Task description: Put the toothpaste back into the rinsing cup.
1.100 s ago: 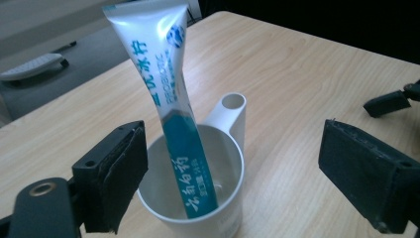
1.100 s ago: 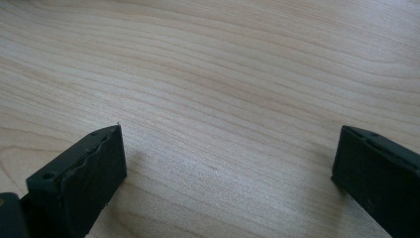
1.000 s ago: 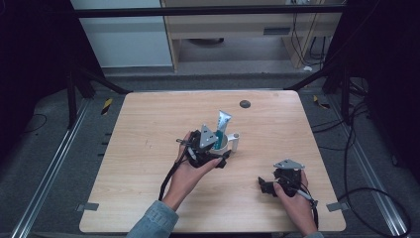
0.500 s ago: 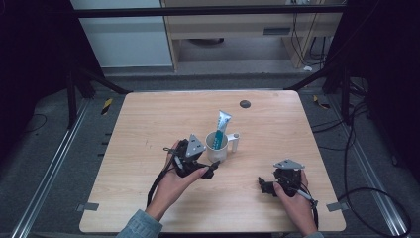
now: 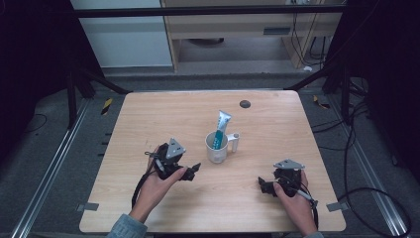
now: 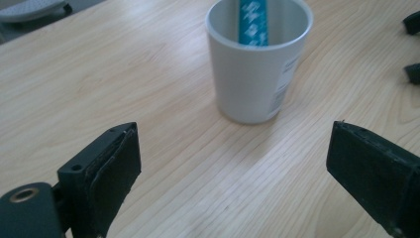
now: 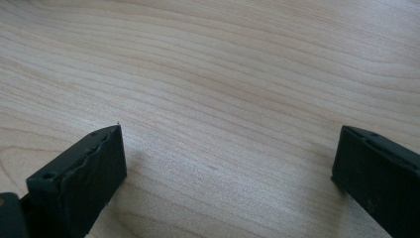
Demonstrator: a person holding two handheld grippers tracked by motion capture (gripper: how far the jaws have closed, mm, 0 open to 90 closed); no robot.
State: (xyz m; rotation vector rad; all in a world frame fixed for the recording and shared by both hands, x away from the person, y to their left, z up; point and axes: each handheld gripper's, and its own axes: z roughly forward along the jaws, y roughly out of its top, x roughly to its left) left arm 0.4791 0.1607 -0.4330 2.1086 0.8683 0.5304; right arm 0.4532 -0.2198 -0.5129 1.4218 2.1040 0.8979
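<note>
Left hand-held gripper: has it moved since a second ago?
Yes. The left hand-held gripper has pulled back from the cup, leftward and toward the table's near edge, jaws open and empty.

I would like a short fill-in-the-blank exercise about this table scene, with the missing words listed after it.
1. The toothpaste tube stands inside the white ____.
2. The left gripper is open, and between its fingers there is ____.
3. The cup stands on a table made of ____.
4. The right gripper is ____, with bare table between its fingers.

Missing words: cup; nothing; wood; open
</note>
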